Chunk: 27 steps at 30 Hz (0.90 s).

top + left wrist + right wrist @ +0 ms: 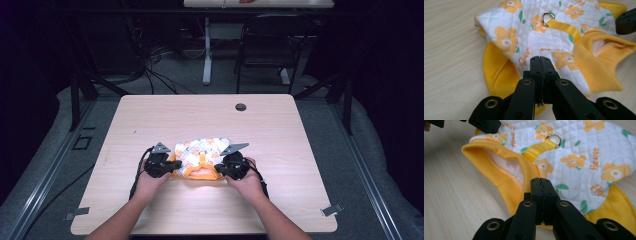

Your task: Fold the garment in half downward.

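While the small quilted pet vest (200, 156) lies flat on the wooden table (150, 115), nearer to the front edge than to the back one and about midway between the side edges, the person brings both tools against its front side. The left gripper (540, 61) has its jaws pressed fully together at the vest's quilted edge, above the yellow sleeve trim; I cannot tell if any fabric is pinched between them. The right gripper (541, 182) is clenched in the same way beside the ribbed yellow neck opening (499, 170). I think that the two sides are taken so that the garment can be spread or folded evenly. The cloth is white, padded in a diamond stitching, printed with orange flowers. A yellow webbing strap carries a metal D-ring (548, 18) on the back.
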### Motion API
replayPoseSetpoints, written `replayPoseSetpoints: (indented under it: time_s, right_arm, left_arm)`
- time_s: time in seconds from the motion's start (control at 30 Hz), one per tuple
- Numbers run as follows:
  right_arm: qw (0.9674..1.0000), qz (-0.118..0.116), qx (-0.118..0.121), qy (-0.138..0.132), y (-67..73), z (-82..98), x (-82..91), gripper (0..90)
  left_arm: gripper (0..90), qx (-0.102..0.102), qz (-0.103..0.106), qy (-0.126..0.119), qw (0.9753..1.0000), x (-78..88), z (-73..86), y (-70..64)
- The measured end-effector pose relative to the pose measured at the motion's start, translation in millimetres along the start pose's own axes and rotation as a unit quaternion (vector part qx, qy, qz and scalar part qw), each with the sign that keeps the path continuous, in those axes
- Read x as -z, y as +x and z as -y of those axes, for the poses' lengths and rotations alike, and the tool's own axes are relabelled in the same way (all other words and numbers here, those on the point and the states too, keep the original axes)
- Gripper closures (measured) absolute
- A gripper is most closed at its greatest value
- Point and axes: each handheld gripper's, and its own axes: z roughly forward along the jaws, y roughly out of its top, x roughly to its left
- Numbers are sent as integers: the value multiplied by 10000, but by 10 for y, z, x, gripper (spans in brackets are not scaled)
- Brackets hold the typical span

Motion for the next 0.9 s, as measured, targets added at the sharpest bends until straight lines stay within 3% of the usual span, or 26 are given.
replayPoseSetpoints:
  time_s: [0.27, 0.43, 0.53, 0.9]
  right_arm:
    - [9998, -15, 143, -98, 60, -47, 189, 900]
    - [9996, 48, 272, -94, 97, 36, 335, 897]
    - [9993, 128, 343, -118, 119, 120, 419, 895]
    - [9995, 154, -5, -267, 56, 477, 650, 891]
  left_arm:
    - [900, -85, 74, -163, 9998, 249, -34, -44]
    - [900, -106, 126, -251, 9996, 378, 24, -88]
    - [900, -330, 65, -242, 9991, 454, 93, -123]
    - [899, -65, 128, -377, 9992, 591, 383, -114]
